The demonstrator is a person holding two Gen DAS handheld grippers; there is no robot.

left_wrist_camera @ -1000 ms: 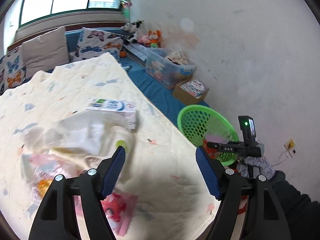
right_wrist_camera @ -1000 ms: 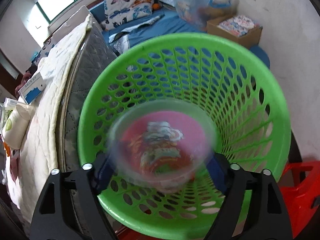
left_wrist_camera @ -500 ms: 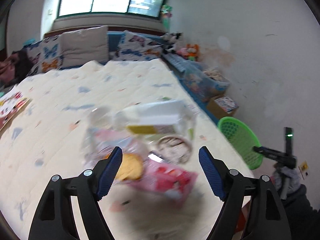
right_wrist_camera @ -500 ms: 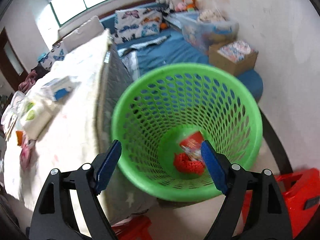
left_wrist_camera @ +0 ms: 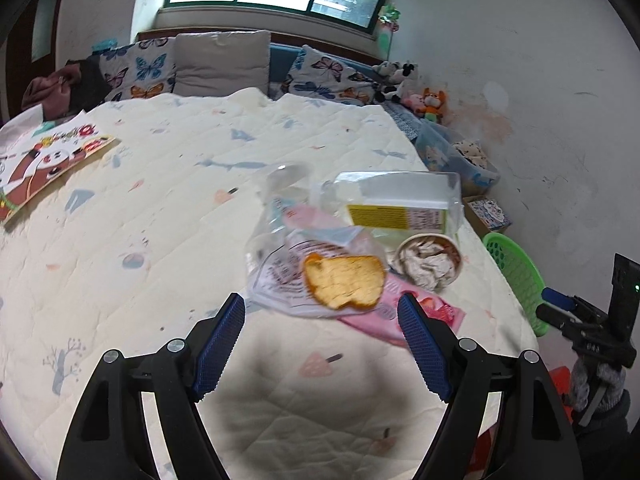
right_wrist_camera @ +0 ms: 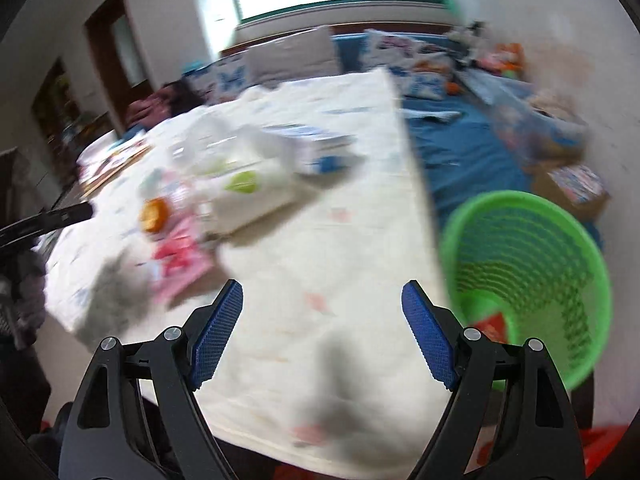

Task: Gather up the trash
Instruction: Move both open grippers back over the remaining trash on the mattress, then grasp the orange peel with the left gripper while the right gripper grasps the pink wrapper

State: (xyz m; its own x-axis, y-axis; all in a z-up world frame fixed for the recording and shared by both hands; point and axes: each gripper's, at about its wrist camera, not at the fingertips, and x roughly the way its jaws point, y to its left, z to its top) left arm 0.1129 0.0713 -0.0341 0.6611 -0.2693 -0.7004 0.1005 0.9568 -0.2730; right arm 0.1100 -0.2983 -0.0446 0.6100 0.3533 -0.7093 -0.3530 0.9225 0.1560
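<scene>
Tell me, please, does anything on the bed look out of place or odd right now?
Yes: a heap of litter sits on the quilt near its right edge. A piece of yellow cake lies on a crumpled clear bag, beside a paper cup stuffed with tissue and a pink wrapper. The green basket stands on the floor beside the bed.

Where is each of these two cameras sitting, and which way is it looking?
Left wrist: on the left gripper, facing the trash pile on the bed; own open fingers, plus the right gripper at the side.
Right wrist: on the right gripper, over the bed's edge; own open fingers.
Shared: pile, green basket.
</scene>
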